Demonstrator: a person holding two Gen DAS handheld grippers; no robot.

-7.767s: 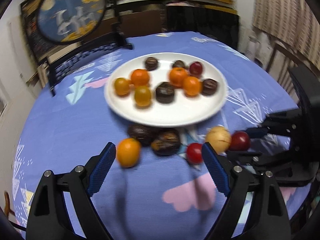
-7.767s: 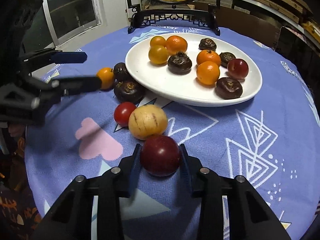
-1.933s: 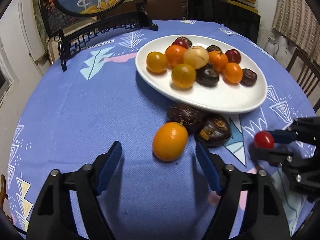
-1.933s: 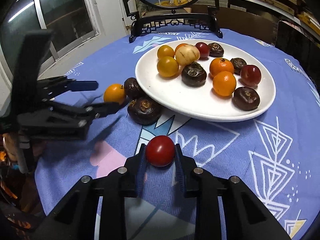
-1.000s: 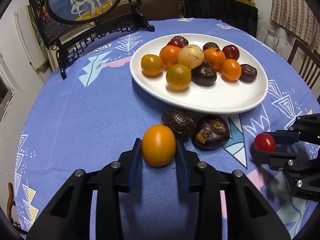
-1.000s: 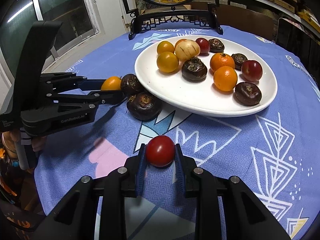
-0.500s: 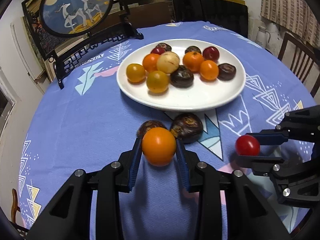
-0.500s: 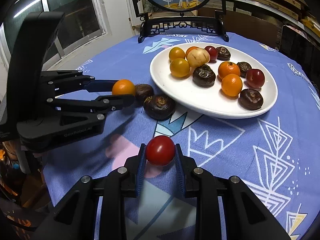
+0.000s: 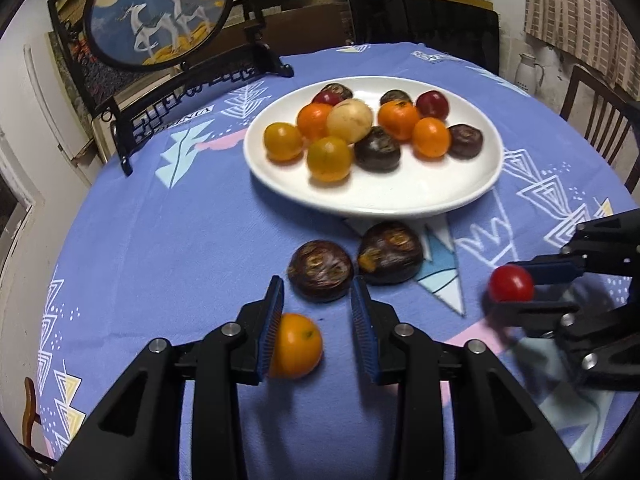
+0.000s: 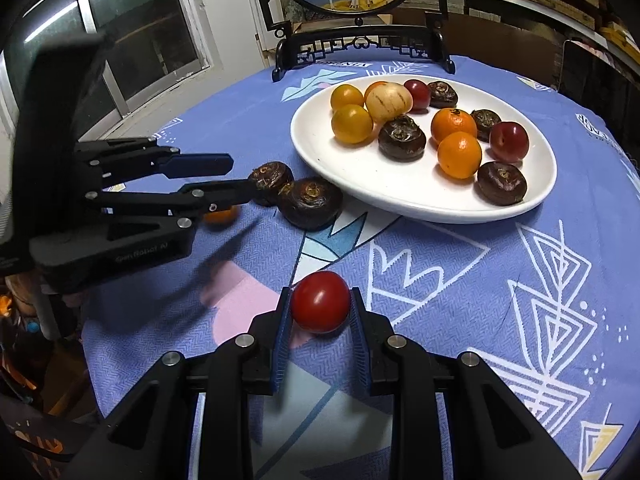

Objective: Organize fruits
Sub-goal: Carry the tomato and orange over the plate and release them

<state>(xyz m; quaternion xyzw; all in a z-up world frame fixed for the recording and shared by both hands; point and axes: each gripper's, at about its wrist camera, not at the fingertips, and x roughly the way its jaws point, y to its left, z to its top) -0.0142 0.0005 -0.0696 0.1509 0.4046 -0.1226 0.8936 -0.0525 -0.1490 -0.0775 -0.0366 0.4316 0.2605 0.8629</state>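
A white plate [image 9: 400, 196] holds several oranges, dark fruits, red fruits and one pale fruit. Two dark fruits [image 9: 321, 269] lie on the blue cloth just in front of it. My left gripper [image 9: 318, 308] is open; an orange [image 9: 298, 346] lies on the cloth below it, beside the left finger and no longer held. My right gripper [image 10: 320, 306] is shut on a small red tomato [image 10: 320, 302], held above the cloth. The right gripper also shows at right in the left wrist view [image 9: 516, 292]. The left gripper shows at left in the right wrist view [image 10: 230, 178].
A round framed deer picture [image 9: 160, 12] on a black stand stands at the table's far side. The round table [image 9: 160, 240] has a blue patterned cloth. A wooden chair [image 9: 592, 116] is at far right. A window [image 10: 120, 40] is to the left.
My left gripper has opened and the orange it held has dropped onto the cloth below its left finger. The right gripper still holds the tomato and has lifted slightly.
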